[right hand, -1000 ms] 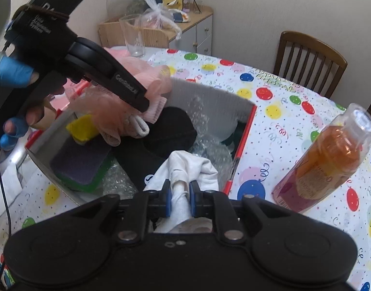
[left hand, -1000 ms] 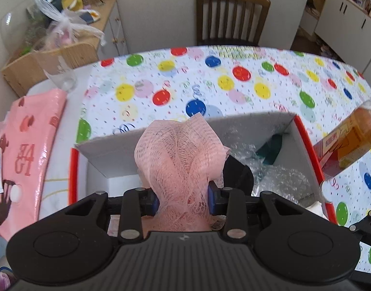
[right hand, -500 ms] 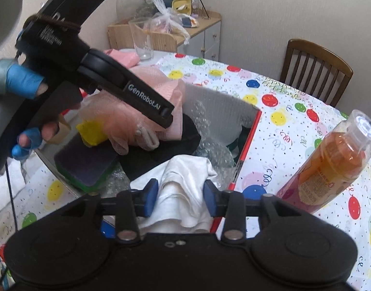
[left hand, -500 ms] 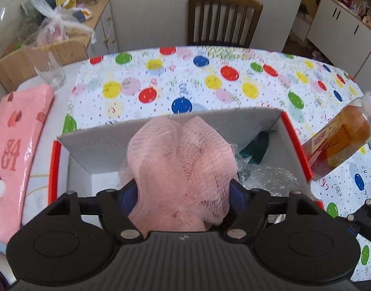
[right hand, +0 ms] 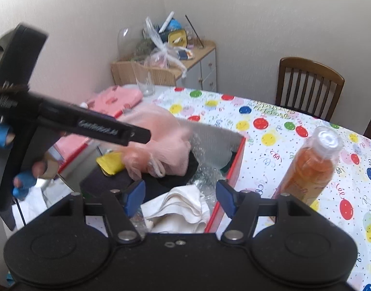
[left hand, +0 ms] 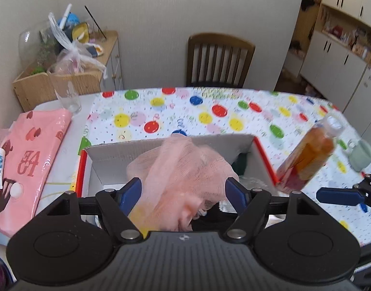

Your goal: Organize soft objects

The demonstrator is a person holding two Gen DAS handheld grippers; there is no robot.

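Fingers (left hand: 133, 190) wide around pouf (left hand: 183, 172)

The pink bag (left hand: 32, 150) shows large dark red letters, seen upside down, maybe "AE" and "TG". The left gripper (right hand: 134, 134) carries white writing on its side; it is blurred, perhaps "GenRobot.AI".

Both grippers are matte black with blue pads (right hand: 134, 196) and silver pivot screws (left hand: 128, 234); white lettering marks one arm.
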